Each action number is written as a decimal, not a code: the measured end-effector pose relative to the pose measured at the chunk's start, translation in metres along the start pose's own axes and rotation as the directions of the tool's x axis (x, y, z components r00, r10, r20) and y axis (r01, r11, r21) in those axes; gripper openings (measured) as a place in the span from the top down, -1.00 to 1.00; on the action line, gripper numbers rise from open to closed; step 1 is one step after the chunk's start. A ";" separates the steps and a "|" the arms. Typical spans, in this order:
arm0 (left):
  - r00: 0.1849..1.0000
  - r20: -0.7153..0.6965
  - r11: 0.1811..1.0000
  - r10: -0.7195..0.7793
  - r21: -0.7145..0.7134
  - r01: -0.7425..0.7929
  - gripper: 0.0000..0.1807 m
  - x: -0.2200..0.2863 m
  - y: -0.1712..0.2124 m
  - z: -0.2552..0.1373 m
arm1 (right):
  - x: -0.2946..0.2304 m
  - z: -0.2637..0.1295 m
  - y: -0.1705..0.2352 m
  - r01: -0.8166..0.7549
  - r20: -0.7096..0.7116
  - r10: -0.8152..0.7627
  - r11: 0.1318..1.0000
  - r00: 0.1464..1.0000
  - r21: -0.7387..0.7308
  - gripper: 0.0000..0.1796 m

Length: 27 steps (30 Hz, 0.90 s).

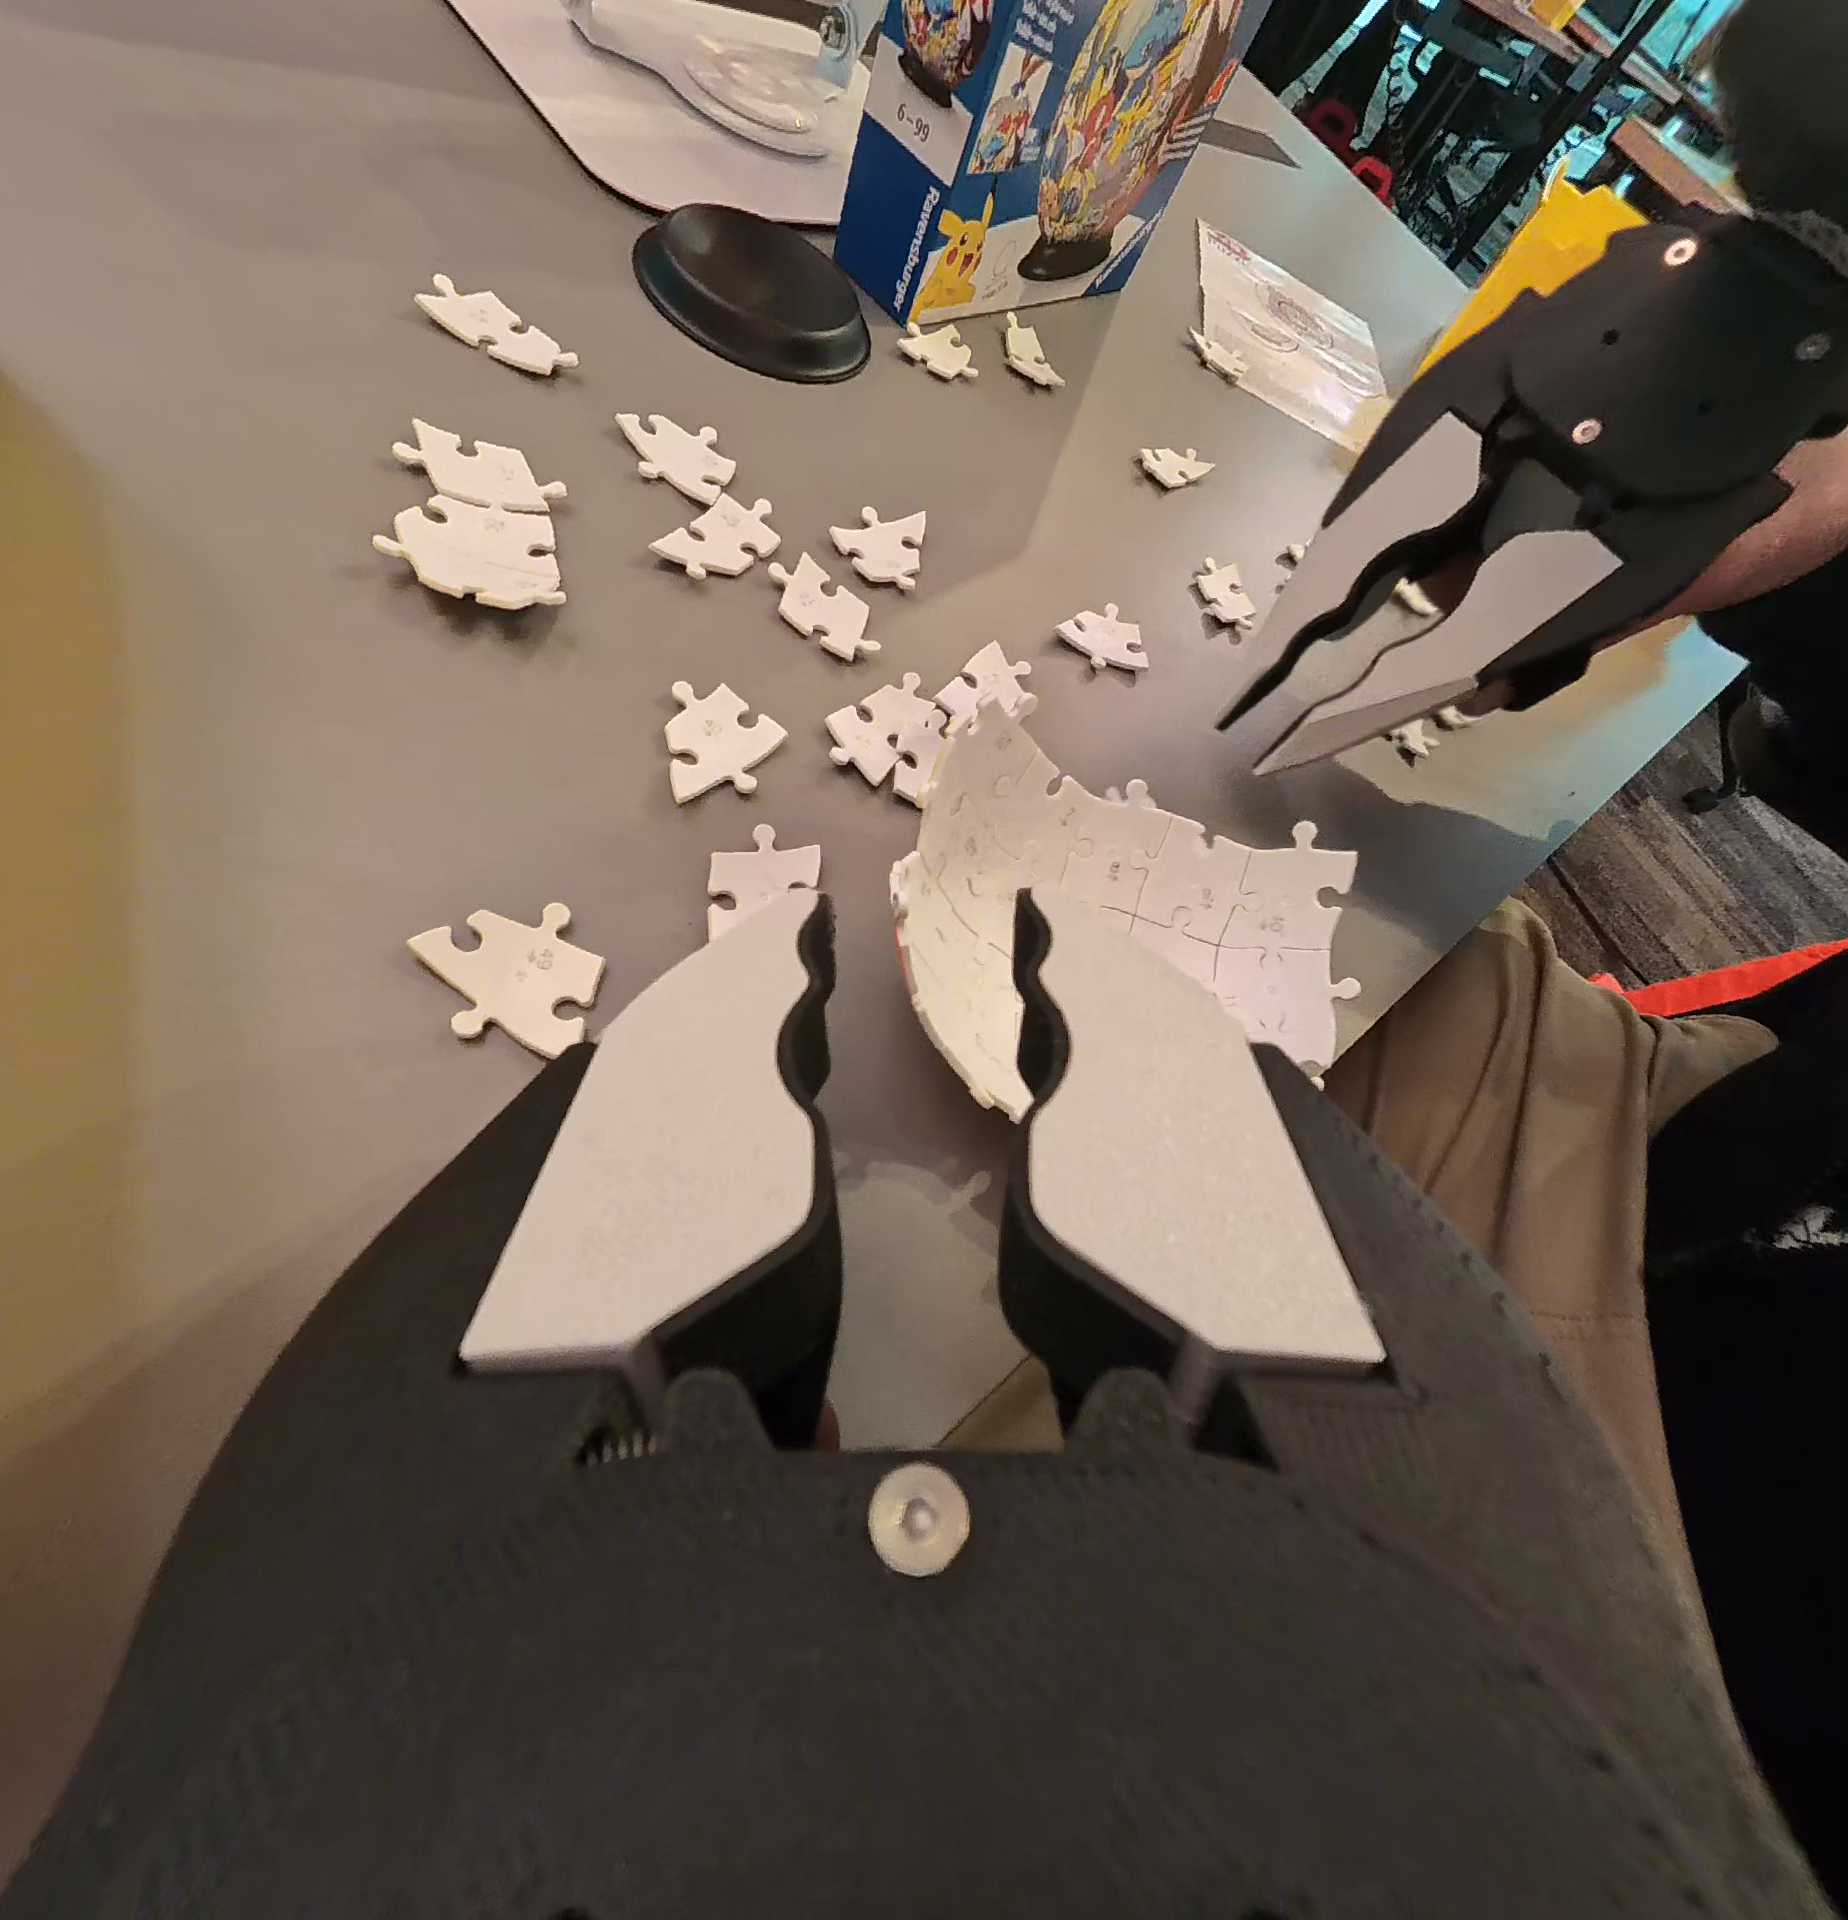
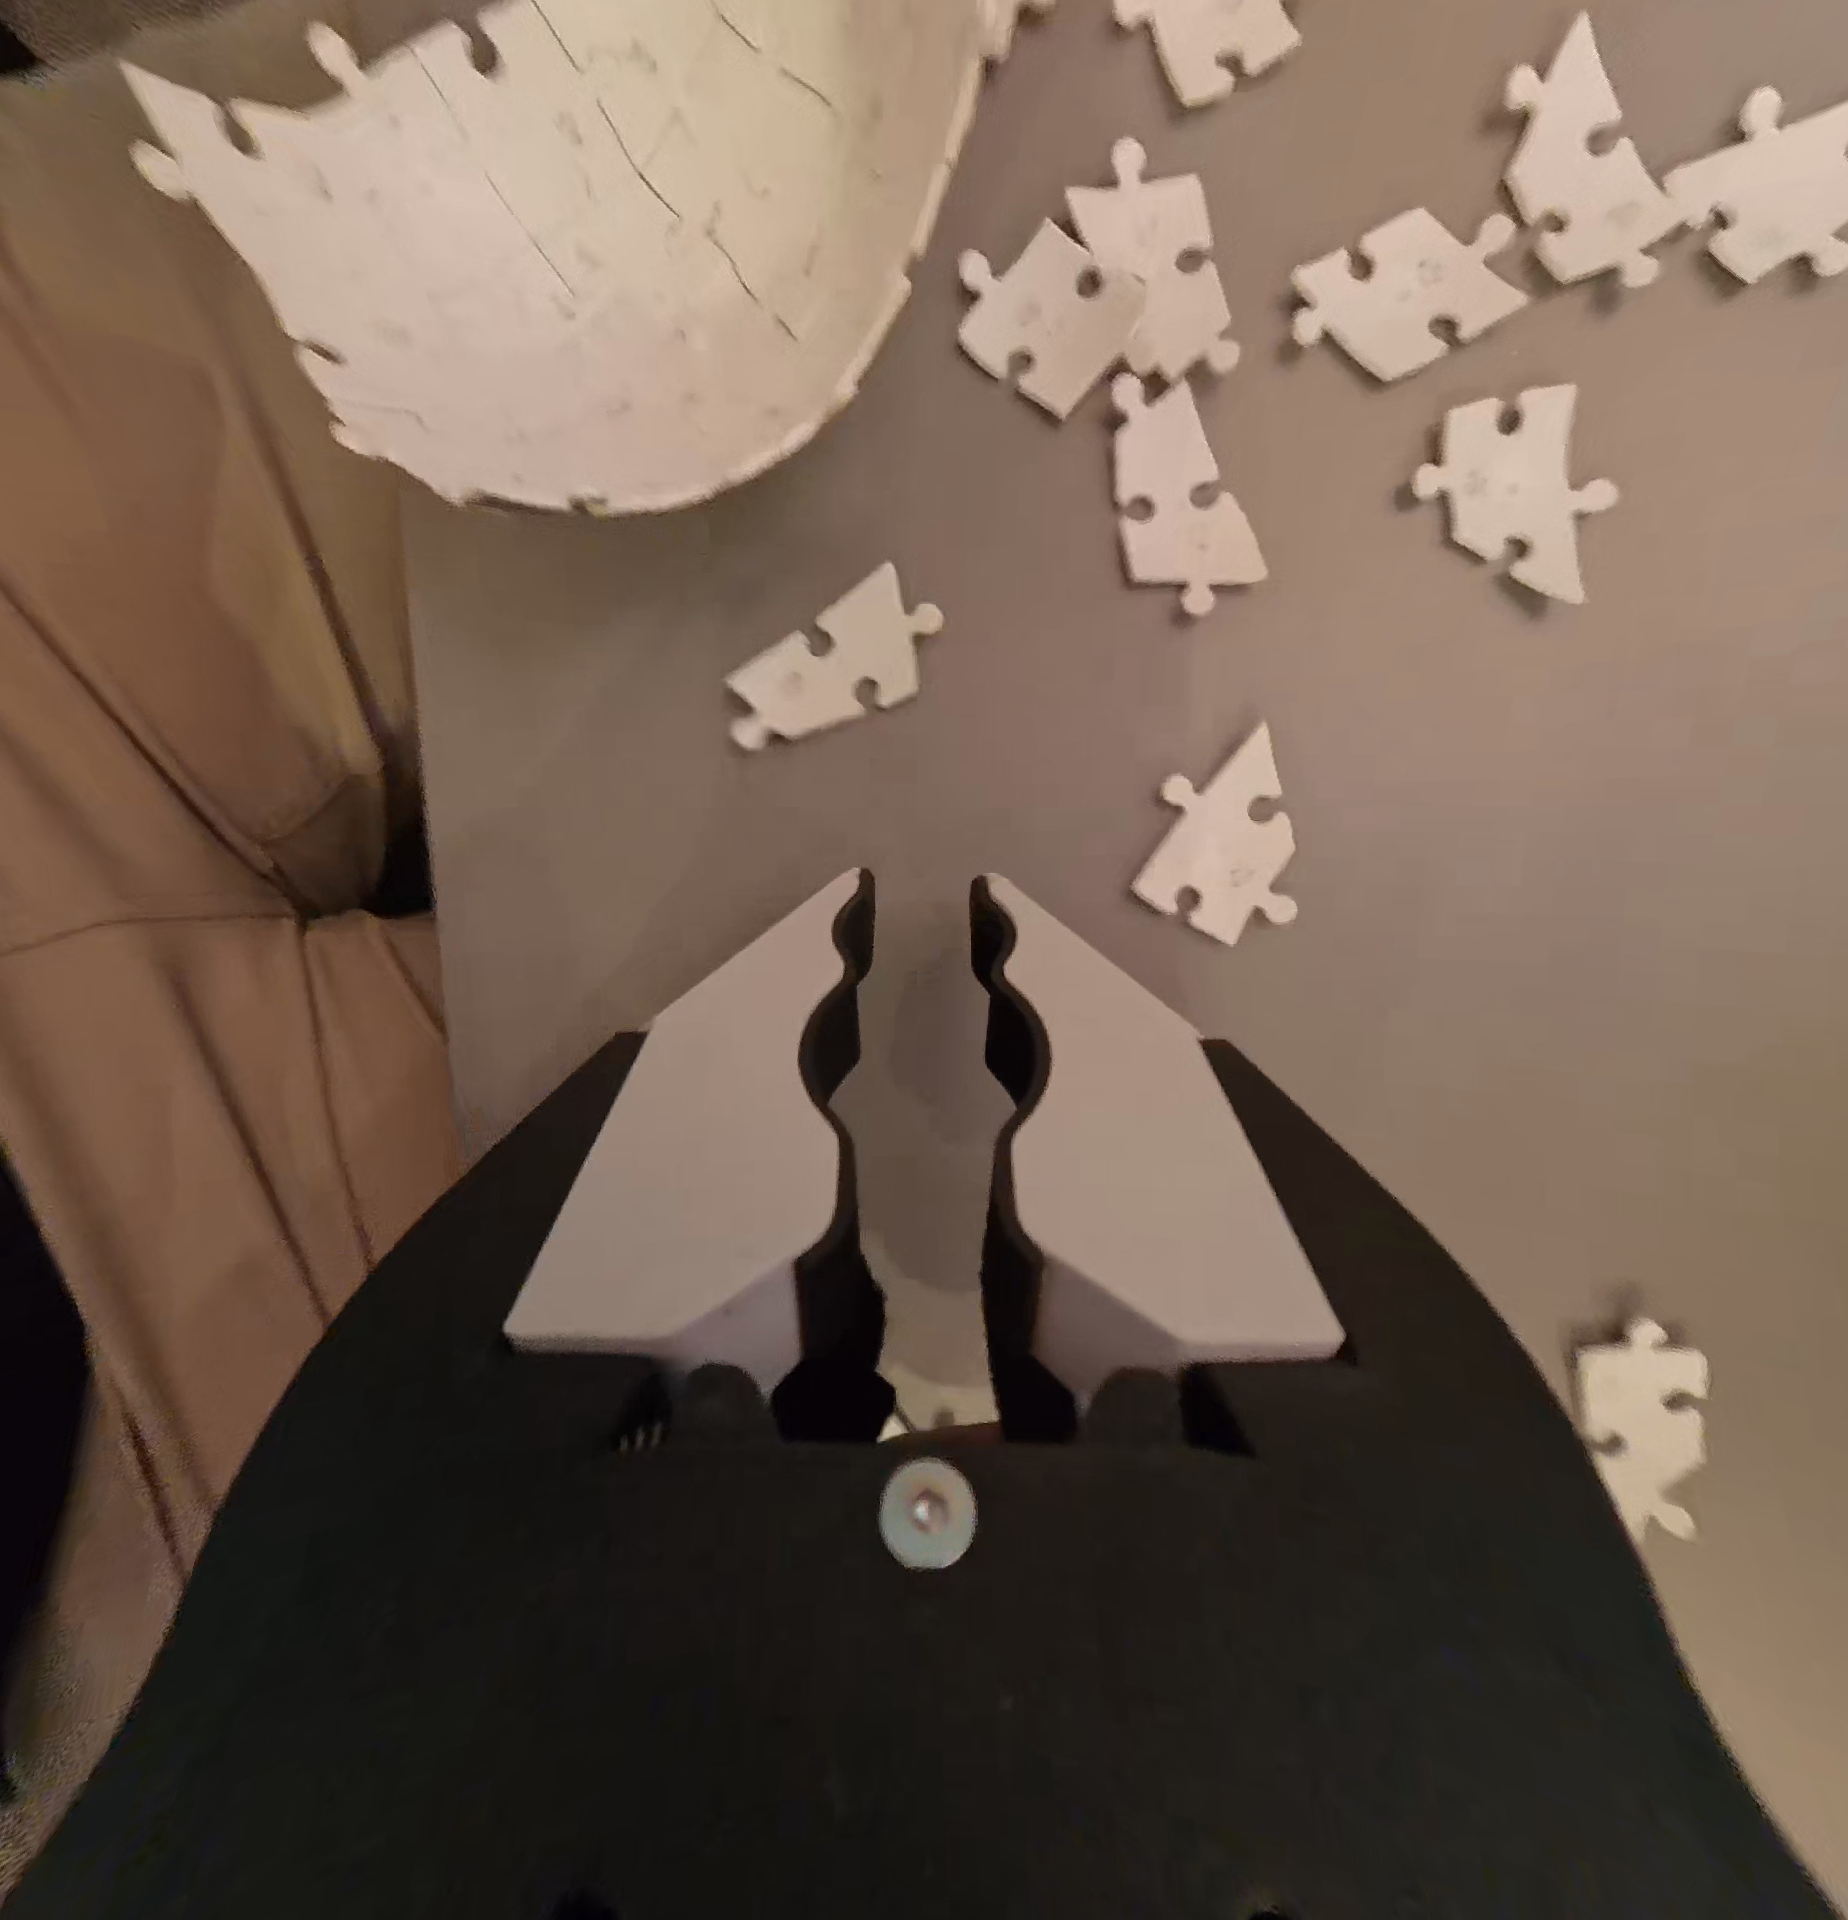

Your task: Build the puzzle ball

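A partly built puzzle ball shell (image 1: 1159, 883), a curved white patch of joined pieces, lies inner side up near the table's front edge. It also shows in the right wrist view (image 2: 587, 260). Several loose white pieces (image 1: 722, 738) lie face down across the grey table (image 1: 224, 727). My left gripper (image 1: 925, 914) is open and empty. Its right finger overlaps the shell's near edge, and a loose piece (image 1: 764, 868) lies at its left fingertip. My right gripper (image 2: 922, 881) is open a little and empty above bare table, with loose pieces (image 2: 1221, 842) to its right. It also shows in the left wrist view (image 1: 1244, 746), raised to the right of the shell.
A black oval stand (image 1: 754, 291) and the colourful puzzle box (image 1: 1003, 156) are at the back. A paper sheet (image 1: 1294, 332) lies back right, and a white mat (image 1: 629, 135) with a clear plastic part back centre. A person's tan trousers (image 2: 172, 727) are beside the table edge. There is about 20 centimetres between the tips of the two grippers. From the left gripper's tips to the loose piece (image 1: 764, 868) is close to 7 centimetres.
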<state>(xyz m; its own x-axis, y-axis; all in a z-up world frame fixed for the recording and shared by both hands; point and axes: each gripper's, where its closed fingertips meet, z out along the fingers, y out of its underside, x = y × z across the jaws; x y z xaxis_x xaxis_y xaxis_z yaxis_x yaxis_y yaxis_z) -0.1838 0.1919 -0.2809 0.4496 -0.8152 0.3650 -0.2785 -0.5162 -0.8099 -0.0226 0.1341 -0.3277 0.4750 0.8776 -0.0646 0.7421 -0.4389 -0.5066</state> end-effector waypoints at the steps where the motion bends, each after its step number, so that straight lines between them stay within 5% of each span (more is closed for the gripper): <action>1: 1.000 0.000 1.000 0.001 -0.001 -0.001 0.64 0.000 0.000 0.000 | 0.005 -0.001 0.003 0.002 -0.026 -0.003 1.000 1.000 -0.012 0.80; 14: 1.000 0.005 1.000 0.013 0.007 -0.013 0.64 0.004 -0.004 -0.002 | -0.005 0.022 -0.022 0.133 0.060 -0.134 0.991 0.989 0.017 0.67; 27: 1.000 0.002 1.000 0.011 0.010 -0.011 0.64 0.004 -0.003 -0.003 | -0.009 0.023 -0.025 0.081 0.084 -0.087 0.994 0.993 0.074 0.97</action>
<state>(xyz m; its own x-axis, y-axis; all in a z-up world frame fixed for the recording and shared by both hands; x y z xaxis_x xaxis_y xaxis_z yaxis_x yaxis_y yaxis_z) -0.1838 0.1900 -0.2754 0.4480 -0.8204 0.3552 -0.2746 -0.5044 -0.8187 -0.0563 0.1421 -0.3342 0.3673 0.9255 -0.0922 0.7411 -0.3511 -0.5723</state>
